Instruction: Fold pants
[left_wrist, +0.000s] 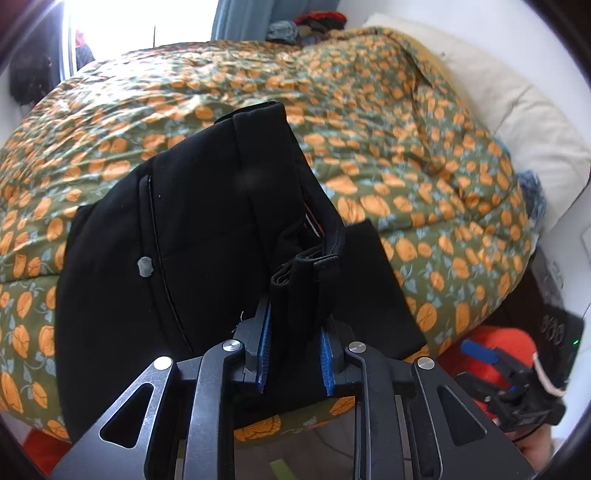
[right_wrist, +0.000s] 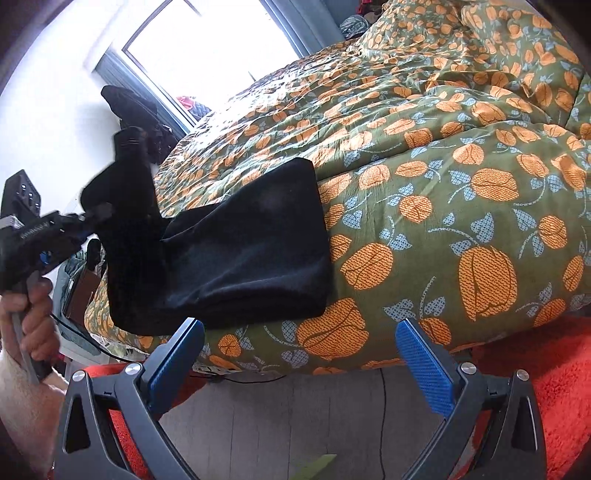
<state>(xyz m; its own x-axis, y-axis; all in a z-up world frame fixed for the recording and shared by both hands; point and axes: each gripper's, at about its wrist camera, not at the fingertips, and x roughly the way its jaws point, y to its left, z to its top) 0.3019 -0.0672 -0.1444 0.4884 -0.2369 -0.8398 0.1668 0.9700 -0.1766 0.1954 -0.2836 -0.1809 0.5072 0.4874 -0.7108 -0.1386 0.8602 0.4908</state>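
The left tool (left_wrist: 295, 354) pinches a bunched edge of the pants (left_wrist: 207, 221), lifted mid-frame over the bed (left_wrist: 406, 129). The right tool (right_wrist: 299, 358) hangs spread, lower frame. That thick bunch could slip, undoing the fold.

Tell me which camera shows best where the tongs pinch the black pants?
The left wrist view: the left tongs clamp a bunched edge of the black pants right up close. The right wrist view shows that pinch only small and blurry at its left edge, with the pants draped on the bed.

Black pants (left_wrist: 207, 236) lower edge hidden behind left tool (left_wrist: 295, 354), window (right_wrist: 207, 48) blown out, shelf clutter (left_wrist: 314, 26) blurred
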